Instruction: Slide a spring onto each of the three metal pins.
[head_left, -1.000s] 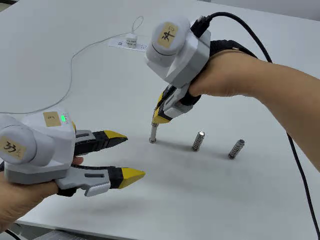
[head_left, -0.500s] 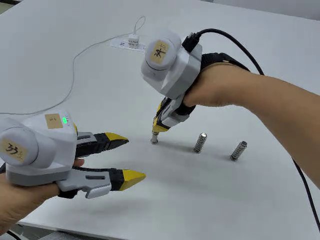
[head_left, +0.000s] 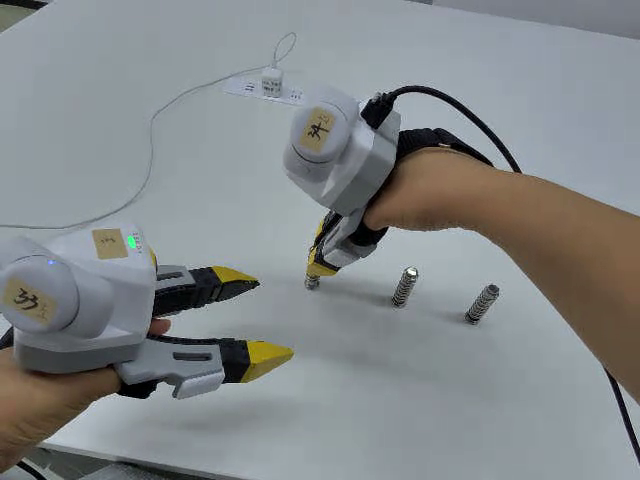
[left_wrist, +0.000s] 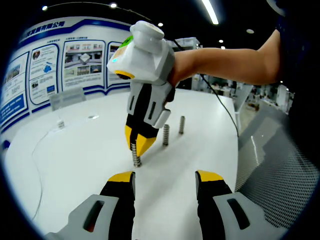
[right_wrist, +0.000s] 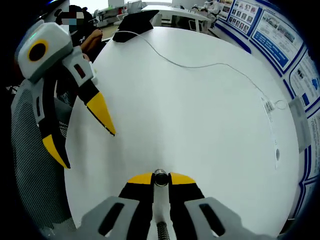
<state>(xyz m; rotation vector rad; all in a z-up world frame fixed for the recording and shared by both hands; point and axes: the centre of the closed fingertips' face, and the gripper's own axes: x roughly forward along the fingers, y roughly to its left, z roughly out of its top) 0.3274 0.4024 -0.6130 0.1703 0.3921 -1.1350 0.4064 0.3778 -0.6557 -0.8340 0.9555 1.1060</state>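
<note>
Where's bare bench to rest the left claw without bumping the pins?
Widest free patch: the near bench, between the open left claw and the two sprung pins. Also bare: the stretch between the white cable and the left claw. Crowded: around the right claw, shut on a spring over the end pin beside them.

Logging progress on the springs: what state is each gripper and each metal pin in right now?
Yellow-tipped left gripper: open, empty.
Yellow-tipped right gripper: shut on silver coil spring at the left metal pin.
Middle metal pin: upright, spring on.
Right metal pin: upright, spring on.
</note>
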